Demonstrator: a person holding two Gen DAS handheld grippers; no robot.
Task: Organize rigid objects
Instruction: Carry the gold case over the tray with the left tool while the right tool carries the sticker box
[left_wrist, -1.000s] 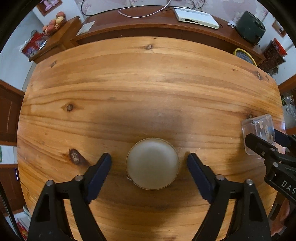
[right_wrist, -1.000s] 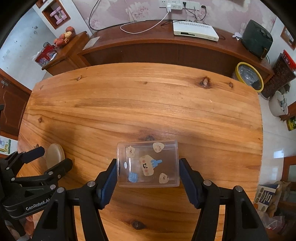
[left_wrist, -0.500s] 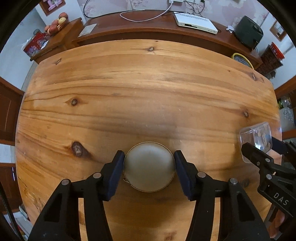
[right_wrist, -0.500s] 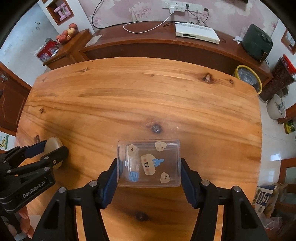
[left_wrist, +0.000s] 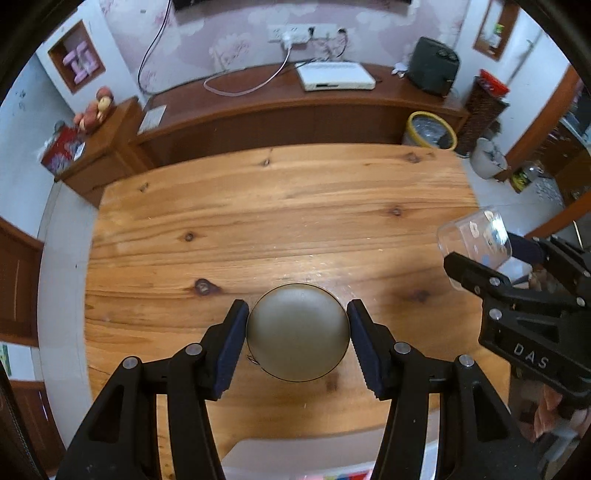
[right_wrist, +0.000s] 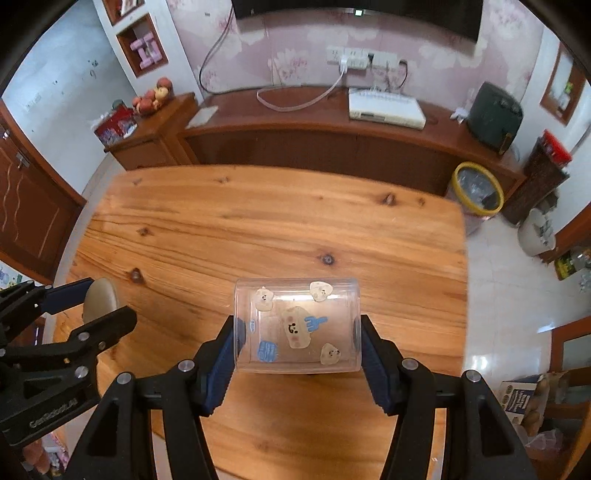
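round olive tin (left_wrist: 297, 332) sits pinched between the left gripper (left_wrist: 297, 341) pads, above the wooden table (left_wrist: 280, 206). clear plastic box (right_wrist: 297, 326) (cartoon stickers on its face) is clamped between the right gripper (right_wrist: 299, 352) pads, also held over the table, well right of the tin.

Lighting's soft indoor daylight, pretty even, brightest on the white floor (right_wrist: 509, 295) at right where it glares a bit. Soft shadows on the wooden table (left_wrist: 280, 229). Heavy fisheye bending plus black vignette at the corners. Slight motion blur along the table's far edge.
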